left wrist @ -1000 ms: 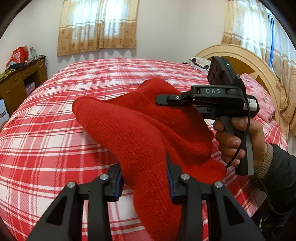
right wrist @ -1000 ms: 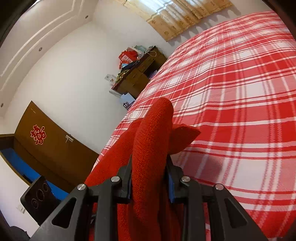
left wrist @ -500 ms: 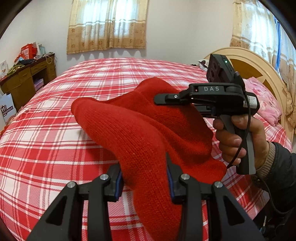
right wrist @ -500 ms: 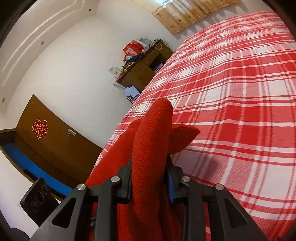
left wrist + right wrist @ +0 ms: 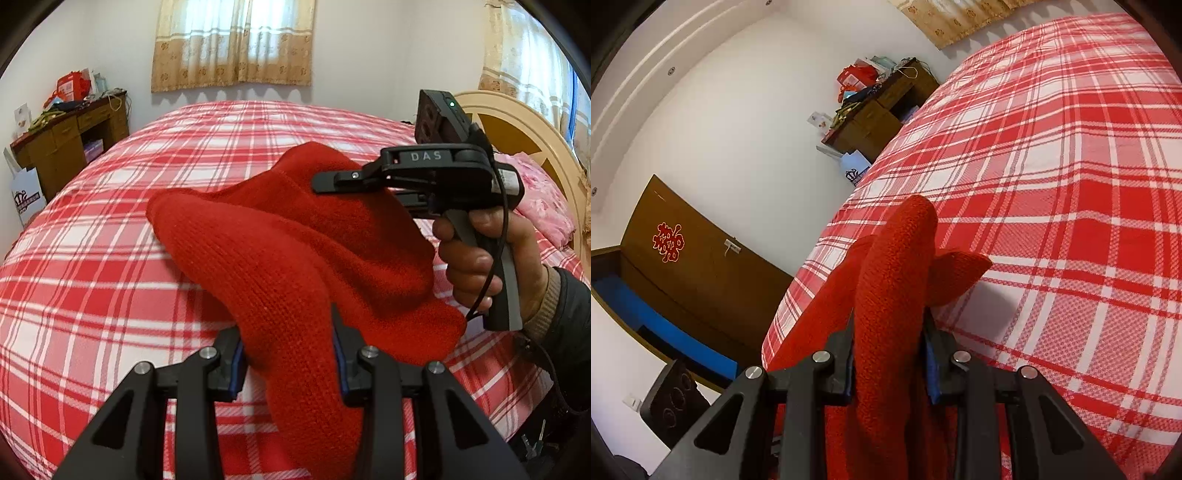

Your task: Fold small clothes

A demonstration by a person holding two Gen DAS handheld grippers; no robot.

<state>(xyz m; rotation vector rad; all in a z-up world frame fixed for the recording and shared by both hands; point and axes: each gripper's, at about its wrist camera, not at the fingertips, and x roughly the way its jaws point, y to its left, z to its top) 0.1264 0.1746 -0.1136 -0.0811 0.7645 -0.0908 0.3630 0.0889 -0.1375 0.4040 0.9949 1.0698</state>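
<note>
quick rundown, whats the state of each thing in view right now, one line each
red knit garment: bunched, lifted over the bed, gripped in both claws
left claw: shut on the garment, fabric filling the gap between its fingers
right claw: shut on another fold of the garment
plaid bedspread: spread flat over the bed
window curtains: drawn closed
wooden desk: cluttered on top

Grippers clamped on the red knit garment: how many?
2. The left gripper pinches the red knit garment at its near end; the right gripper holds another bunched part, above the plaid bed.
</note>
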